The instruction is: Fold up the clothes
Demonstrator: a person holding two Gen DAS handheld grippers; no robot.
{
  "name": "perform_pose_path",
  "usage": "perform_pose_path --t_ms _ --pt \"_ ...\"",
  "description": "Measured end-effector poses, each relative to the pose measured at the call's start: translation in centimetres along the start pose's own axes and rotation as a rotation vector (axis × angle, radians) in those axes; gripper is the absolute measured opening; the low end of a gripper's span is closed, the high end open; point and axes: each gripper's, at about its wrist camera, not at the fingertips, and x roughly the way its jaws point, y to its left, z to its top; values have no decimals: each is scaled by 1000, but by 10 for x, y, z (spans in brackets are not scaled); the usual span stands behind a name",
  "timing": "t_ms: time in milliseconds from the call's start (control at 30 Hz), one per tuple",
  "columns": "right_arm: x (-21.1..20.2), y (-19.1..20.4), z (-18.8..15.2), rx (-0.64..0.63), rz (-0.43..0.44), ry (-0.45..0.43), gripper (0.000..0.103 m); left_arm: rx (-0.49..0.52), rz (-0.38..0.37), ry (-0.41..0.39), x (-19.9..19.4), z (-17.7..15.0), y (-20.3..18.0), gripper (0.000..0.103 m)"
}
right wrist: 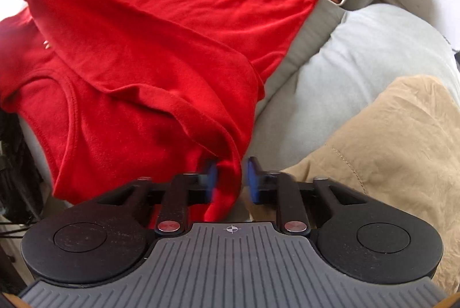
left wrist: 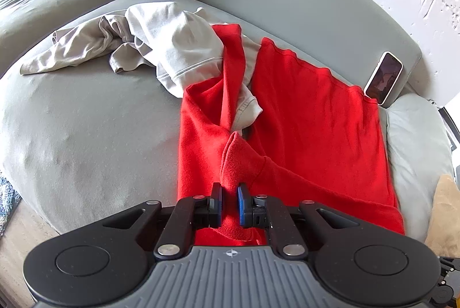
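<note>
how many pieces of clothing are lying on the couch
3 that I can tell: the red shirt spread in the middle, a pale grey garment bunched behind it, and a tan one at the right end. The grey heap could hide more.

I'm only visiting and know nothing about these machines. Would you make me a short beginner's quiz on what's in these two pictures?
1. True or false: the left gripper has its jaws closed on the red shirt.
2. What leans against the sofa's backrest: A) a book, B) a phone, C) a remote?
3. What colour is the crumpled garment lying beyond the red one?

Key
1. True; red cloth is pinched between the jaws. The right gripper has its jaws apart around a hanging edge of the same shirt.
2. B, the phone.
3. Beige: the beige garment.
</note>
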Motion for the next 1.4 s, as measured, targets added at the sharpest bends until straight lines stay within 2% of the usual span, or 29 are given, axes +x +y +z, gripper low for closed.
perform_pose_path --t_ms 133,300,433,500,533,567,600,700,767,833,867,967,1133,1267,1333,1400 --pt "-15 8 -13 -56 0 -24 0 -7 5 4 0 -4 2 9" --pt "-21 25 -39 -149 -89 81 0 -11 -3 69 8 -23 6 9" --pt "-21 17 -43 8 -110 88 1 -13 1 106 16 -37 8 9" --pt "-21 13 -40 76 -98 106 9 -15 -2 109 17 -38 8 9" --pt "-24 9 -39 123 -69 100 19 -17 -13 105 15 -36 8 9" --pt "-30 5 -38 178 -27 78 35 -20 -25 101 12 -33 8 9" --pt "-37 0 -38 232 18 48 41 -22 -37 97 9 -30 8 9" --pt "-54 -14 -39 389 112 -33 43 -98 -199 89 -14 -18 5 9" --pt "-55 -18 -36 424 133 -57 42 -149 -309 83 -30 -9 3 9" --pt "-52 -17 -33 424 133 -63 41 -152 -366 61 -47 -2 -3 9" --pt "-49 -15 -31 419 125 -59 41 -150 -371 53 -53 1 -5 9" --pt "-35 -12 -22 424 120 -41 41 -125 -315 54 -56 4 -7 9" --pt "-20 -12 -20 448 115 -20 42 25 -16 101 -13 -4 3 9" --pt "-17 -16 -16 497 132 -50 49 107 107 120 25 -13 11 13" --pt "-20 -23 -18 572 169 -88 50 125 142 104 24 -18 10 24" --pt "-21 -33 -19 672 213 -133 50 127 151 55 10 -25 10 36"
